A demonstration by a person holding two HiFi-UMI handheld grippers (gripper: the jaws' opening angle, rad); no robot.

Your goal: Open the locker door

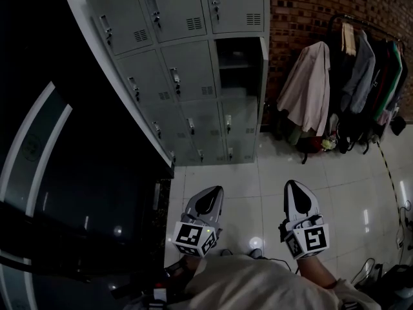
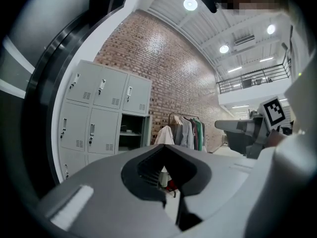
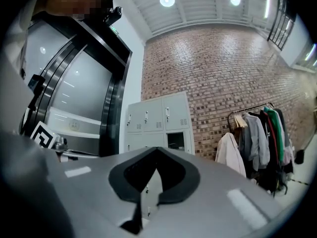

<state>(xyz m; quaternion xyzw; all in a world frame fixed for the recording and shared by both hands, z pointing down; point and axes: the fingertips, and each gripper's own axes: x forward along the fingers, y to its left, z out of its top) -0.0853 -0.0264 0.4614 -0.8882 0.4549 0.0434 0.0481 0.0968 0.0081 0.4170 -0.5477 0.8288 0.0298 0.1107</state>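
Left tool (image 1: 215, 190): jaws together with nothing between them, held low in front of the person and pointing toward the lockers.
Right tool (image 1: 292, 184): jaws closed tip to tip and empty, level with the left tool and well apart from it.
Lockers (image 1: 181, 70): a grey bank three columns wide, standing against the brick wall (image 1: 303, 11), well apart from both tools.
Open compartment (image 1: 237, 60): right column, second row of those in the head view. It is dark inside, with a shelf across it.
Door (image 1: 263, 76): swung out at the right edge of that compartment and seen edge-on. Every other door visible is shut, each with its handle near the top.
Contact: neither tool touches a locker — both hang over the floor (image 1: 258, 192).
Floor: pale glossy tiles with light spots reflected in them.
Coat rack (image 1: 361, 76): to the right of the lockers, along the same wall and crowded with garments.
Coat (image 1: 308, 86): a pale one hanging at the rack's near end, just beside the lockers.
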